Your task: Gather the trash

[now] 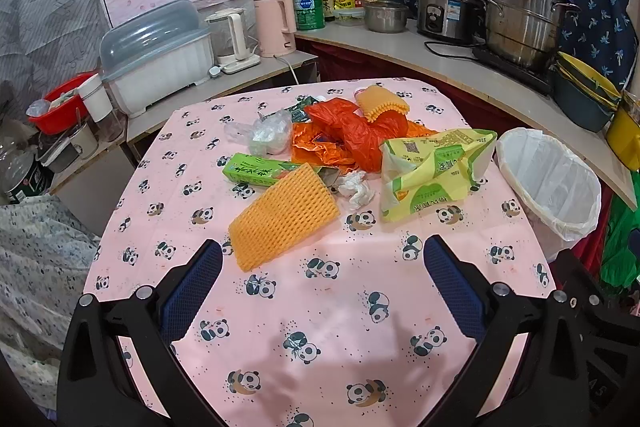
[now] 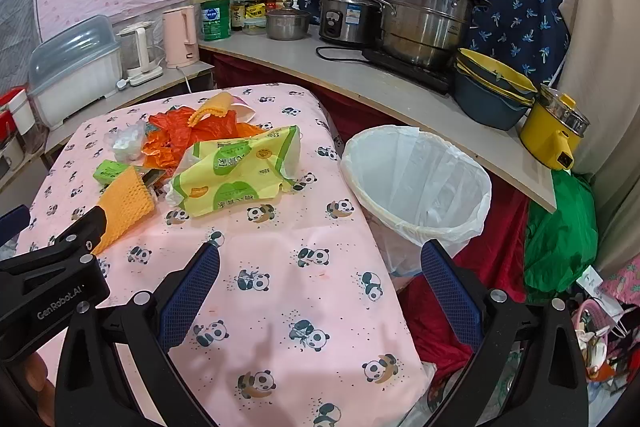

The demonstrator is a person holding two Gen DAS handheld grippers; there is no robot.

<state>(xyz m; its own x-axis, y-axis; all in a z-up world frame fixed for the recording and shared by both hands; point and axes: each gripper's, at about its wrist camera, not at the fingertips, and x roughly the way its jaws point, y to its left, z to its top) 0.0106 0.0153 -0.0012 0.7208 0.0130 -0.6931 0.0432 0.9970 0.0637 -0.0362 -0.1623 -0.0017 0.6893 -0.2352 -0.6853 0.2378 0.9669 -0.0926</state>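
Note:
Trash is piled on the pink panda tablecloth [image 1: 320, 307]: an orange foam net [image 1: 280, 219], a green box [image 1: 252, 169], crumpled white tissue [image 1: 356, 187], an orange plastic bag [image 1: 352, 135], a clear bag [image 1: 268, 133], a yellow-green wrapper [image 1: 428, 167] and a second foam net [image 1: 380, 103]. A white-lined trash bin [image 2: 416, 183] stands off the table's right edge. My left gripper [image 1: 322, 251] is open just short of the near foam net. My right gripper [image 2: 320, 255] is open over the table's right edge, with the wrapper [image 2: 236, 175] ahead to its left.
A counter [image 2: 400, 95] runs behind the table and the bin with steel pots, a rice cooker, stacked bowls and a yellow pot. A lower shelf [image 1: 224, 87] to the left holds kettles and a dish box. A green bag [image 2: 560, 227] sits right of the bin.

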